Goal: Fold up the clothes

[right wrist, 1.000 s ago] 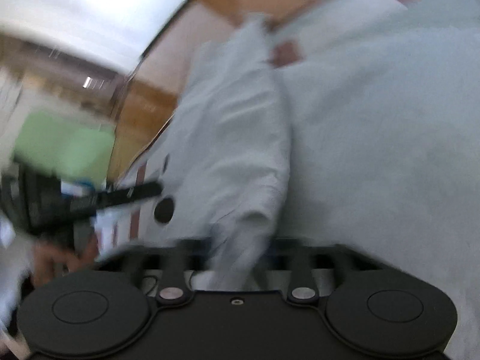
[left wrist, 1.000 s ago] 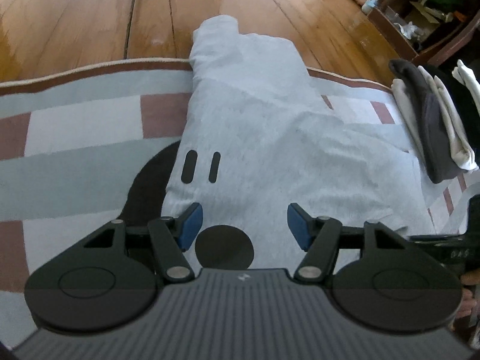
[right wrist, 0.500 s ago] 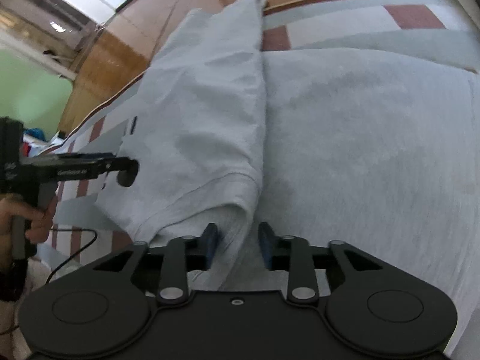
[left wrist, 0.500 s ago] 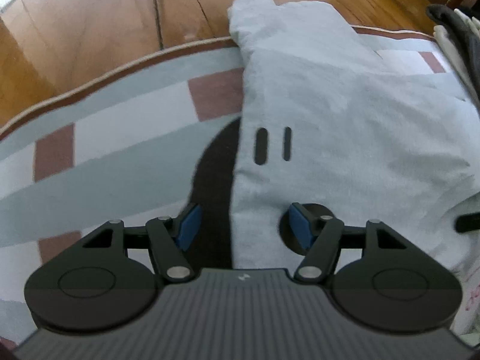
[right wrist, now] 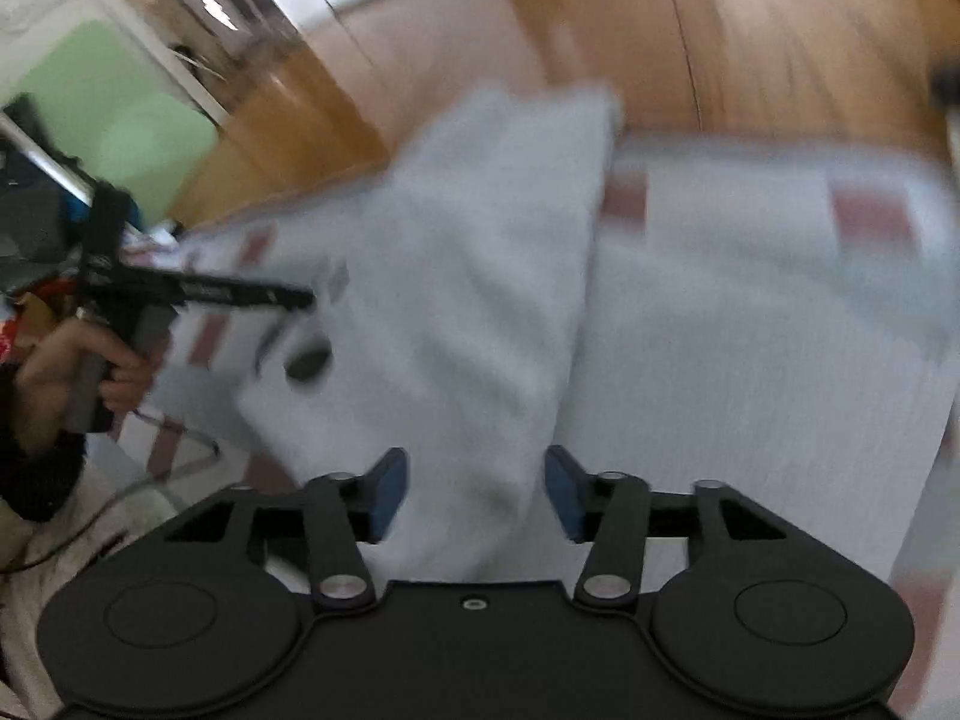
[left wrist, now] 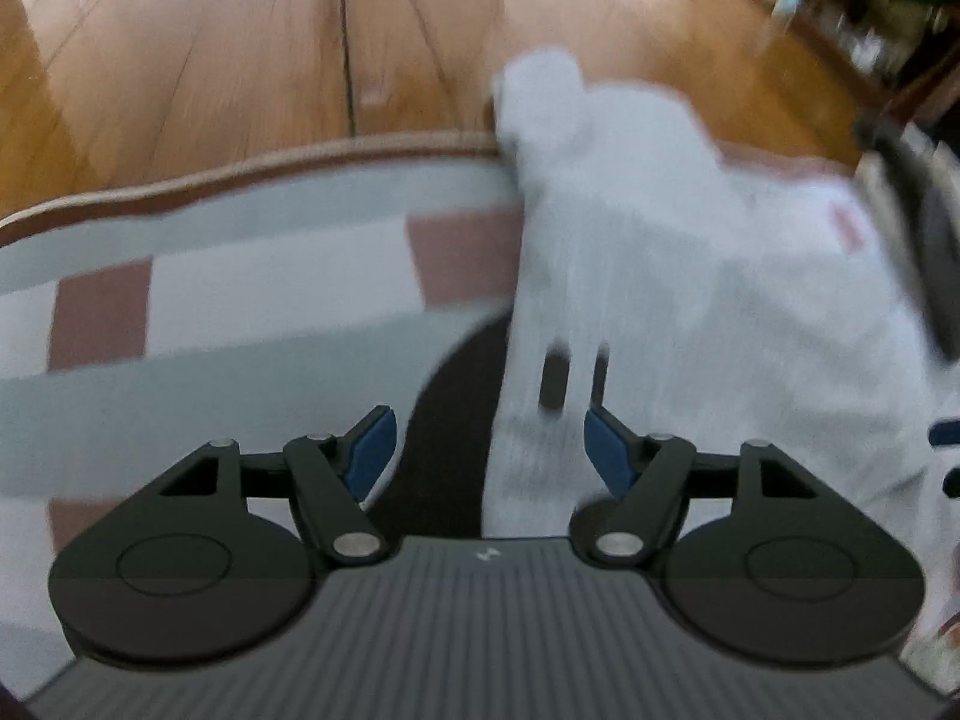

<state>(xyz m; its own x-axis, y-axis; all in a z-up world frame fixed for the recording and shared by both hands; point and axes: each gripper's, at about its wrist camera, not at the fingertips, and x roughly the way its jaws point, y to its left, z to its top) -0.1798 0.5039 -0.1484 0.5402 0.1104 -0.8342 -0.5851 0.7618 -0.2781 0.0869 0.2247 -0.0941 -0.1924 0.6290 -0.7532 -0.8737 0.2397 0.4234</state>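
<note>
- Rug [left wrist: 240, 276] at far left, striped and lying on the wooden floor [left wrist: 210, 60], with the grey top [left wrist: 690, 300] spread across it and one end hanging past the rug's far edge onto the boards. Risk of that end picking up dust, or catching on the rug's border when pulled back.
- Left claw [left wrist: 489, 447] next, jaws spreading, hovering over the top's left edge; cloth below the gap but not pinched. Risk of closing on the rug along with the cloth, or on one layer only, leaving the fold lopsided.
- Black marks on the top [left wrist: 552, 381] just beyond the blue pads [left wrist: 606, 450]. Picture badly blurred here, so exact edge hard to place; a grab made on such a poor view likely to miss.
- Folded-over flap [right wrist: 480, 270] along the middle of the top, seen from the right wrist. Loose and puffy, no weight on it; likely to spring open or slide off line if the cloth under it gets tugged.
- Right claw [right wrist: 477, 492], jaws spreading too, flap's near end between the pads yet untouched. Risk of snagging it on a pad and dragging the flap out of place.
- Dark heap of clothes [left wrist: 924, 252] at far right, close beside the top. Chance of knocking into it with a wide sweep.
</note>
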